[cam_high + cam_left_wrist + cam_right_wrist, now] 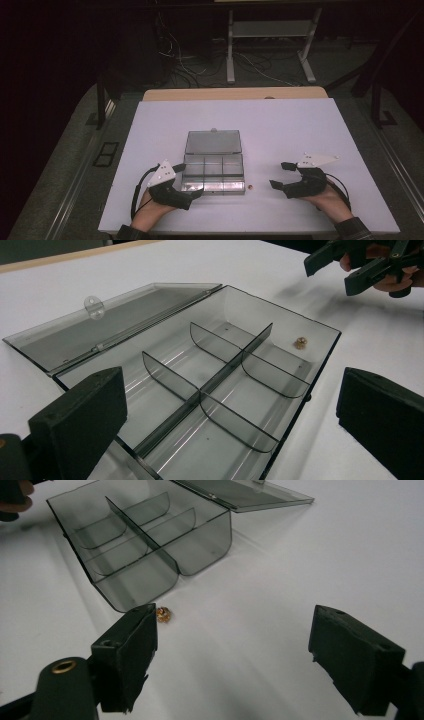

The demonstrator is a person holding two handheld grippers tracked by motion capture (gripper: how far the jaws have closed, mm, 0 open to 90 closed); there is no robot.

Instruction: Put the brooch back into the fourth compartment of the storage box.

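Grippers flank open organizer box

I see the smoky plastic box (214,172) lying lid-back on the white table (300,125), its compartments bare. My left gripper (189,186), jaws spread wide and holding nothing, sits at its near-left corner. My right gripper (281,175), equally wide and unladen, waits right of it. A small brass piece (164,614) rests just outside its near-right corner.

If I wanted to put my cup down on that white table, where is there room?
Plenty: the whole far half behind the open lid is bare, and so are wide strips along the left and right edges. It is crowded near the front, where the clear divided box, the small gold piece, the left gripper and the right gripper sit.
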